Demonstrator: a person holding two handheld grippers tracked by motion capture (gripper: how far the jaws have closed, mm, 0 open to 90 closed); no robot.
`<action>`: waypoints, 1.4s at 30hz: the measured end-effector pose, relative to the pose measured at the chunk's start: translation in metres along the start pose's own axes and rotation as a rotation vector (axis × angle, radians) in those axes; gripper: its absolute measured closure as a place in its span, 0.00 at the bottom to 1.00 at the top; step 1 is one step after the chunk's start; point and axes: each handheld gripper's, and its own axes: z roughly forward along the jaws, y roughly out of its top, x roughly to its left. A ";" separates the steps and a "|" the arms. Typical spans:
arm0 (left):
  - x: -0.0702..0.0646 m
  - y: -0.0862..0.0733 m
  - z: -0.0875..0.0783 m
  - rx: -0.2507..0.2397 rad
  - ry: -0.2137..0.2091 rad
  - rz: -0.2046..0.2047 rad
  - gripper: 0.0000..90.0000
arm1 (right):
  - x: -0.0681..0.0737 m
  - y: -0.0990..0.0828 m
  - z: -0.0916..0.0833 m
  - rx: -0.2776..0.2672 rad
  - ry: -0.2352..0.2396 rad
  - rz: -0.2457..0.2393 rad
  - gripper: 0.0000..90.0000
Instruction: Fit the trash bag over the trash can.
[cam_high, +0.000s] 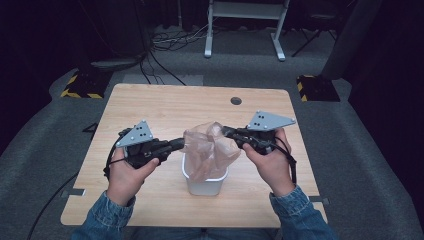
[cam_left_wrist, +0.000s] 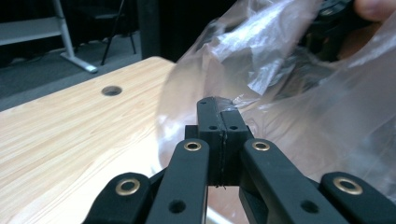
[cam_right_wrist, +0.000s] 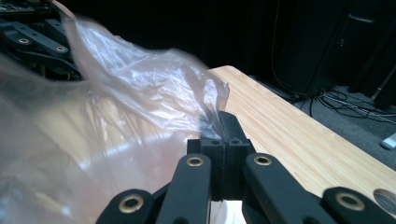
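Observation:
A clear, crumpled plastic bag (cam_high: 207, 150) hangs over a small white bin (cam_high: 205, 185) in the middle of the wooden table (cam_high: 165, 105). My left gripper (cam_high: 181, 143) is shut on the bag's left edge, and in the left gripper view the film (cam_left_wrist: 261, 70) is pinched between its closed jaws (cam_left_wrist: 220, 108). From the right, my right gripper (cam_high: 228, 133) is shut on the bag's upper right edge; the right gripper view has the plastic (cam_right_wrist: 140, 98) pinched at its tips (cam_right_wrist: 219, 123). The bag is stretched between both grippers above the bin.
A round cable hole (cam_high: 236, 100) sits near the table's far edge. Beyond the table are a white desk frame (cam_high: 245, 30), floor cables (cam_high: 170, 40) and two yellow-black striped blocks (cam_high: 80, 85). Bare tabletop lies left and right of the bin.

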 end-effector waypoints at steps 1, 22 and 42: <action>0.003 -0.001 0.003 0.016 0.010 -0.002 1.00 | -0.001 -0.001 0.000 0.002 -0.002 0.004 1.00; 0.052 -0.046 0.044 0.235 -0.016 -0.171 1.00 | -0.032 -0.069 0.048 0.206 -0.010 0.145 1.00; 0.050 -0.050 0.054 0.206 0.006 -0.173 0.98 | -0.038 -0.095 0.055 0.263 0.016 0.210 1.00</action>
